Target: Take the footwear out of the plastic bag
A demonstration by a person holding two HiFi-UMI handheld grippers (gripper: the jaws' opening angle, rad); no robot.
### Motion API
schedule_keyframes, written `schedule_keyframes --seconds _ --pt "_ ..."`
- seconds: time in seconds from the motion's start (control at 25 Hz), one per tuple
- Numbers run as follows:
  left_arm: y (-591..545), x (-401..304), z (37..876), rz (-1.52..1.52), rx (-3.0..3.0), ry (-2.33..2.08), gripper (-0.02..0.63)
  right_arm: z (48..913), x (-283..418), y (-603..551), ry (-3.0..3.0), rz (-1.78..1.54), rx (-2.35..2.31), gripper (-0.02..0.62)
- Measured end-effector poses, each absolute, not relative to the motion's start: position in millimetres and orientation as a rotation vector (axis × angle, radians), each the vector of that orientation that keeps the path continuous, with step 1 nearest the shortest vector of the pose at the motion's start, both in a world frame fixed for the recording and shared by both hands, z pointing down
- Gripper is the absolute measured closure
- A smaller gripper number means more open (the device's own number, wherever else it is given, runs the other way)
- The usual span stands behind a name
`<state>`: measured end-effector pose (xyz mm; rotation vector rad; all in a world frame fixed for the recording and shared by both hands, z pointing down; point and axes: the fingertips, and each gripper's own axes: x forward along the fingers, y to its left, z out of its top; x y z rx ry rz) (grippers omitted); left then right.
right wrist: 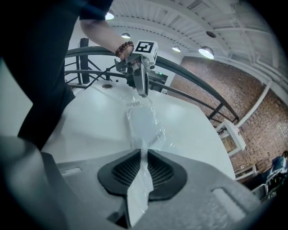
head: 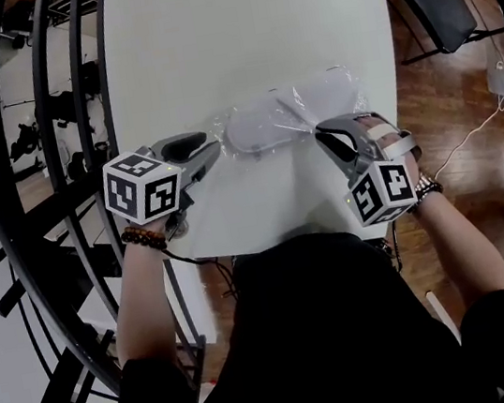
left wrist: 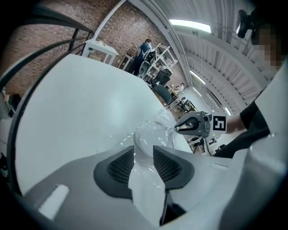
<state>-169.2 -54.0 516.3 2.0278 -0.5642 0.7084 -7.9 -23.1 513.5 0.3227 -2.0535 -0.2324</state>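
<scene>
Looks steeply down on a white table (head: 234, 28), bare apart from one item. On the table's near half, a clear, crinkled plastic bag (head: 326, 99), lying flat on the tabletop. Inside it, pale white footwear (head: 255, 131), flat and slipper-like, lengthwise from the table's left to its right and fully enclosed in the film.

Over the table's near-left part, the left gripper (head: 214, 151), with a black-and-white marker cube (head: 142, 186) on top and a beaded bracelet (head: 142, 239) on the wrist behind it. Jaws released and standing apart. In the gap between the dark ribbed pads (left wrist: 121, 168), one end of the bagged footwear, with neither pad clearly pressing on it.

Over the table's near-right part, the right gripper (head: 322, 133), angled down toward the tabletop, with a wristwatch (head: 425, 187) behind it. Jaws clenched on a fold of the plastic bag: film pinched thin between the two pads and running out beyond them to the footwear.

Against the table's near edge, a dark-clothed torso. Along the table's left edge, a curved black metal railing (head: 3, 188). Past the table's far-right corner, a black folding chair (head: 434, 5) on a wooden floor (head: 463, 96). Further behind the table, in both gripper views, a brick wall (right wrist: 252, 90) under a white ceiling with lamps.
</scene>
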Motion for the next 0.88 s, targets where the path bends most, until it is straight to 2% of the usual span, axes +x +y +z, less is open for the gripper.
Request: schedule_keyframes --seconds 0.44,0.88 --pt "-12 -145 541 0.623 1.843 -0.464 0.371 513 0 -1 -2.080 -0.293 0.235 0.555" --pt "10 -124 541 0.431 1.644 -0.421 0.370 500 -1 4 -2.147 -0.321 0.270 0.574"
